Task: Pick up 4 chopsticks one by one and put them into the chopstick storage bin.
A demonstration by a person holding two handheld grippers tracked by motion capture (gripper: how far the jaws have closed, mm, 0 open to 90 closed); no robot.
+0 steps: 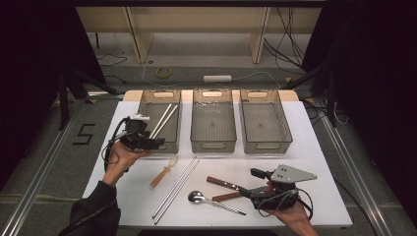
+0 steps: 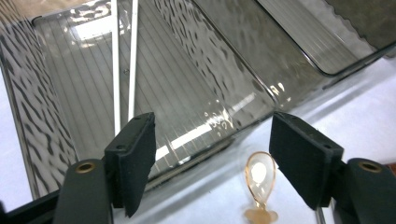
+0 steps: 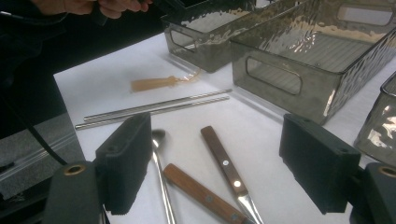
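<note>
While the left tool hangs over the near end of the left bin, its jaws stand wide apart with nothing between them. Two white chopsticks lie side by side inside that bin, slanting along its floor; the left gripper view shows them running up the ribbed bottom, apart from the jaws. Just in front of the bin, on the white surface, lies an amber plastic spoon, its clear bowl seen between the left tool's jaws but lower, on the surface. The right tool rests near the front right of the surface, jaws open and empty. Ahead of it lie two wooden-handled knives crossing each other, a metal spoon beside them, and a pair of metal chopsticks farther left. The middle bin and the right bin stand in a row beside the left one.
</note>
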